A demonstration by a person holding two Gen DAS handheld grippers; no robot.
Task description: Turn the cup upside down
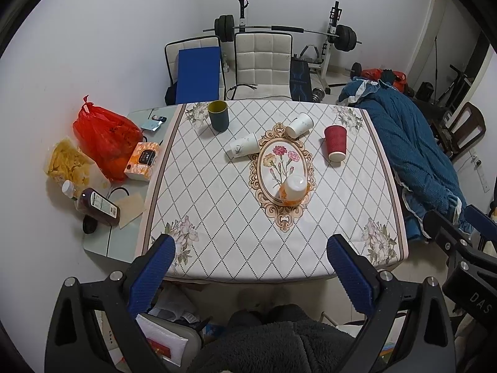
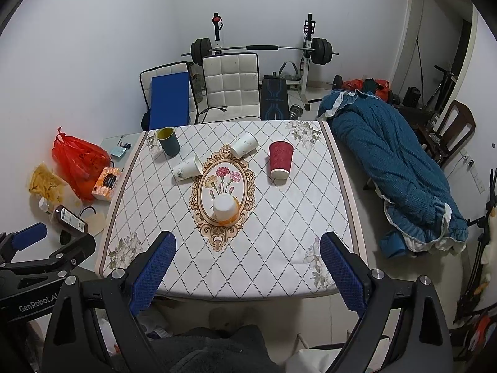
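Several cups stand or lie on the patterned tablecloth (image 1: 217, 205). An orange-and-white cup (image 1: 293, 190) (image 2: 226, 209) stands upside down on the flower oval. A red ribbed cup (image 1: 335, 142) (image 2: 280, 159) also stands rim down at the right. A dark green cup (image 1: 218, 115) (image 2: 168, 140) stands upright at the far left. Two white paper cups (image 1: 244, 149) (image 1: 300, 125) lie on their sides; the right wrist view shows them too (image 2: 187, 168) (image 2: 244, 145). My left gripper (image 1: 250, 272) and right gripper (image 2: 248, 269) are both open and empty, held above the table's near edge.
A red plastic bag (image 1: 104, 135), a tissue box (image 1: 143, 161), a snack bag (image 1: 66, 163) and a brown bottle (image 1: 99, 206) sit on the glass side table at the left. Two white chairs (image 1: 262, 62) stand behind the table. A blue quilt (image 1: 410, 143) lies at the right.
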